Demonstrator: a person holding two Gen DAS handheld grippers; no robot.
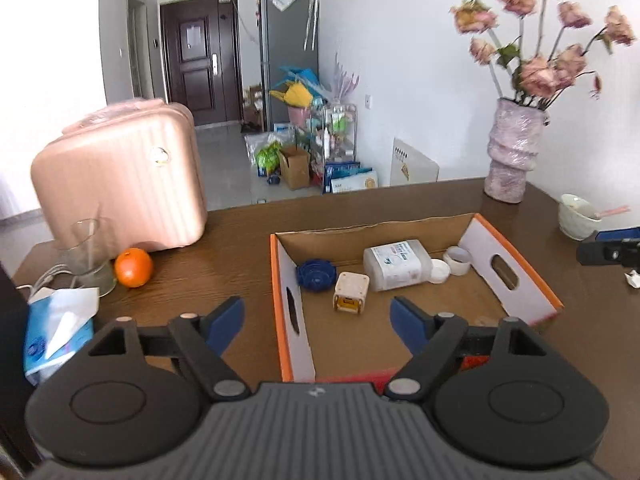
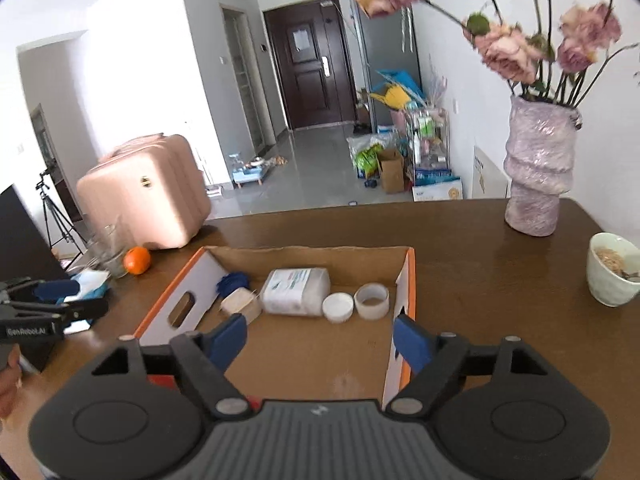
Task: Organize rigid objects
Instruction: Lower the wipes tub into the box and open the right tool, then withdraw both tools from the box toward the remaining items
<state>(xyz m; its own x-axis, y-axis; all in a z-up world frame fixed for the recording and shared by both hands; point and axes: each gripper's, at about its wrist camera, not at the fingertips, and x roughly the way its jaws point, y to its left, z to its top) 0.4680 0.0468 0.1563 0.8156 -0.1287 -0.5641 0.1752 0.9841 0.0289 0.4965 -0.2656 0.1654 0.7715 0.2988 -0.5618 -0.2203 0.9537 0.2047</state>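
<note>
Two hand-held grippers, left hand-held gripper [image 1: 318,322] and right hand-held gripper [image 2: 320,340], stood wide and empty at the near edge of the cardboard tray [image 1: 516,268]; the white bottle [image 1: 396,266] lay ahead inside it, long axis left-right, about equally near both; brown counter [image 1: 224,240]; hallway beyond.

Box [image 1: 516,264] open above; suitcase [image 1: 120,172] and vase [image 1: 512,148] flank it.

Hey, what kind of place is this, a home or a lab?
Most likely a lived-in home: a dark front door at the end of a tiled hallway, a pink suitcase and a vase of dried flowers on the brown table.
</note>
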